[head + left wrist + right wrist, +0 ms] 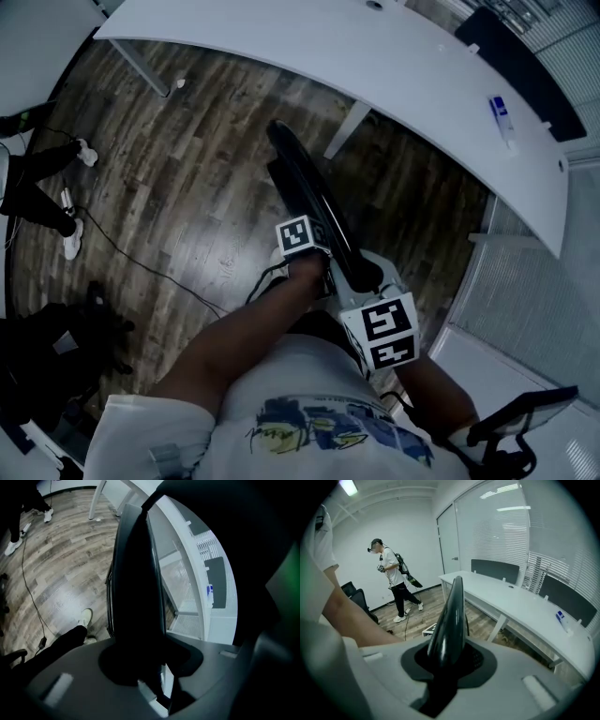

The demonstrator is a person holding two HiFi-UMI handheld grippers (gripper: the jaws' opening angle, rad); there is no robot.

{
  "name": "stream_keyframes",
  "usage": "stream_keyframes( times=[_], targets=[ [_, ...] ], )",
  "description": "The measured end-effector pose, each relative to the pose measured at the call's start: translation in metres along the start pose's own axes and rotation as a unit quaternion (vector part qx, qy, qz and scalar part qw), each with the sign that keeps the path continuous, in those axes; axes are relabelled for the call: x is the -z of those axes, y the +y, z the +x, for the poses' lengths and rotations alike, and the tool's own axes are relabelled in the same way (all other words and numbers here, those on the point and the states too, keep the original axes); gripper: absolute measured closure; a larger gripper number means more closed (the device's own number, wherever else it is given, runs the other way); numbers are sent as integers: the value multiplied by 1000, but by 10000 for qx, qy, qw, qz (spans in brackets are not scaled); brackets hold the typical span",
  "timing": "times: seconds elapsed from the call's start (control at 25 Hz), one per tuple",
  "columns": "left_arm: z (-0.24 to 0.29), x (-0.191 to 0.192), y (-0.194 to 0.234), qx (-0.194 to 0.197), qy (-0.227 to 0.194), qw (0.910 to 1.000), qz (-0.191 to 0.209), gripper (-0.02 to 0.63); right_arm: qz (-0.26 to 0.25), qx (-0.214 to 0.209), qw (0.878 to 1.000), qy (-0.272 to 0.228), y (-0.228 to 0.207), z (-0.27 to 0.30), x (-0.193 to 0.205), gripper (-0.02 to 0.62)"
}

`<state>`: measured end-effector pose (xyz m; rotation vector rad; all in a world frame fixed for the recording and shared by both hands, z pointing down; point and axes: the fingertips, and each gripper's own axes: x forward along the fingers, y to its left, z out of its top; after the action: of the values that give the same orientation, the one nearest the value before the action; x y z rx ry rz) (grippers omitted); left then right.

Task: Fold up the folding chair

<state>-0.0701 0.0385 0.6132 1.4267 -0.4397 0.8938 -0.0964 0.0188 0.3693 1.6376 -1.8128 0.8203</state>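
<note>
**Figure: both grippers on the folding chair, head view, read from the wearer outward.**

Nearest the body, the right gripper (447,660) was clamped on the upper edge of the folding chair (305,183). The dark frame filled the gap between its jaws. Just beyond, toward 11 o'clock, the left gripper (138,660) was likewise closed on the same edge. Neither hand therefore had any reach to make.

The chair hung below and ahead of both grippers. It showed as one thin black slab, and by that profile it appeared already folded flat. Its long axis ran from the grippers toward 11 o'clock, with the far end pointing at the wooden floor (187,187).

At 12 to 1 o'clock, near that far end, stood a leg (347,131) of the long white desk (394,66) — probably the closest obstacle to any swing of the chair. A small blue item (502,111) lay on the desk at 2 o'clock. A cable (122,248) trailed over the floor at 9 o'clock. Farther off, in the right gripper view, another person (393,573) stood by the wall.
</note>
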Motion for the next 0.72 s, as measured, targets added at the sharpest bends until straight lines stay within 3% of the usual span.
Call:
stream_keyframes(
  times=[0.2, 0.72],
  targets=[
    [-13, -49, 12, 24, -447, 9989, -157, 472, -292, -212, 9993, -23, 4, 29, -26, 518],
    [-2, -111, 9, -47, -949, 9906, -986, 472, -949, -962, 9908, 12, -30, 75, -59, 518]
  ],
)
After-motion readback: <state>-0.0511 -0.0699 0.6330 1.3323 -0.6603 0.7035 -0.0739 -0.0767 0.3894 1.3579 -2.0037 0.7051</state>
